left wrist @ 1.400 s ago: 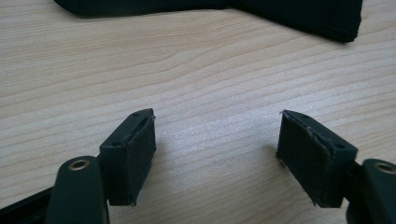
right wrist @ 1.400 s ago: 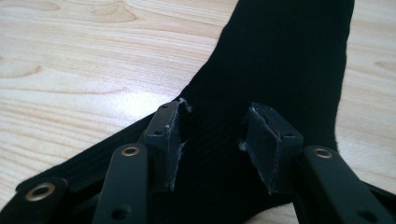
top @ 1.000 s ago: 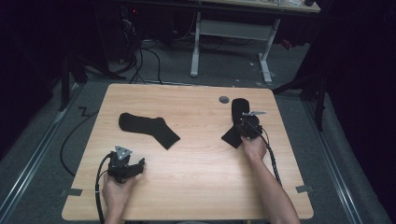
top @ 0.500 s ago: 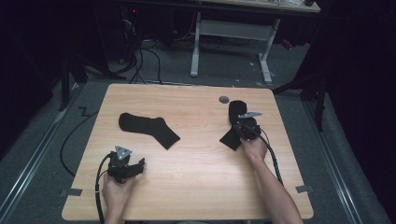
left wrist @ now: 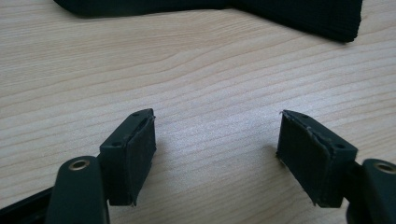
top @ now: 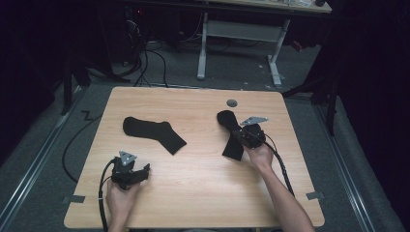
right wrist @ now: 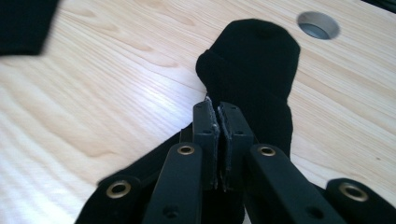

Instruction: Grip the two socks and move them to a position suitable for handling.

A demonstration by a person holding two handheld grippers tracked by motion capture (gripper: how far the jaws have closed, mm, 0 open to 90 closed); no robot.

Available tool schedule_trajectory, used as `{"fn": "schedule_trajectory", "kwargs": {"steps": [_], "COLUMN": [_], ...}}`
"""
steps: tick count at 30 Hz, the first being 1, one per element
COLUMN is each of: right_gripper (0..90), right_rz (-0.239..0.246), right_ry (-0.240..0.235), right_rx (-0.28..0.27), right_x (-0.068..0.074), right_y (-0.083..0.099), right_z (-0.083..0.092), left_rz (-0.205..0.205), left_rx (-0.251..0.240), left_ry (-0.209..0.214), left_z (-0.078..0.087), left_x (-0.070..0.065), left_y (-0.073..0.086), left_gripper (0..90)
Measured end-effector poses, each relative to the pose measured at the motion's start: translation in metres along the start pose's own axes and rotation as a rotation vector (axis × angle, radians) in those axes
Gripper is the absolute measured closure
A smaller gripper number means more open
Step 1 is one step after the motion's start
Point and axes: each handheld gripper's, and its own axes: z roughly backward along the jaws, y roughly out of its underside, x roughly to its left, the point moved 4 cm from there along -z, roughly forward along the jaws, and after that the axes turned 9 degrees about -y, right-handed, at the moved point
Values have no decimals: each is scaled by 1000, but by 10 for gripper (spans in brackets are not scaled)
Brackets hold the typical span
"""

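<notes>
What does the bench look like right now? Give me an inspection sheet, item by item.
Surface: light wooden table with a round cable hole near its far edge.
Job's things: right sock, black, pinched at its middle; left sock, black, lying flat and untouched.
Clutter: nothing seen on the tabletop.
Grippers: right gripper shut on the right sock, jaws have just been closing; left gripper open above bare wood, holding nothing.
Cables: one trails from each gripper along the forearm; more lie on the floor beyond the table.
Surroundings: dark room, grey floor, a second desk's white legs behind.
</notes>
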Motion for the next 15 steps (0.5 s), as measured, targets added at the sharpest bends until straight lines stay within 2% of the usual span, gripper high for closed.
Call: {"fn": "schedule_trajectory", "kwargs": {"steps": [4,7,10,15], "right_gripper": [867,867,866,866], "right_rz": [-3,-1,0,-10], "right_ry": [-24,-62,-73,-107], "right_rx": [-7,-15,-17,-4], "right_x": [7,15,19,30], "right_y": [-2,-4,-4,-2], "right_z": [4,8,10,12], "left_rz": [0,0,-1,0], "left_rx": [0,0,1,1], "left_ry": [0,0,-1,-1], "left_z": [0,0,0,0], "left_x": [0,0,0,0], "left_y": [0,0,0,0], "left_gripper": [281,281,281,281]}}
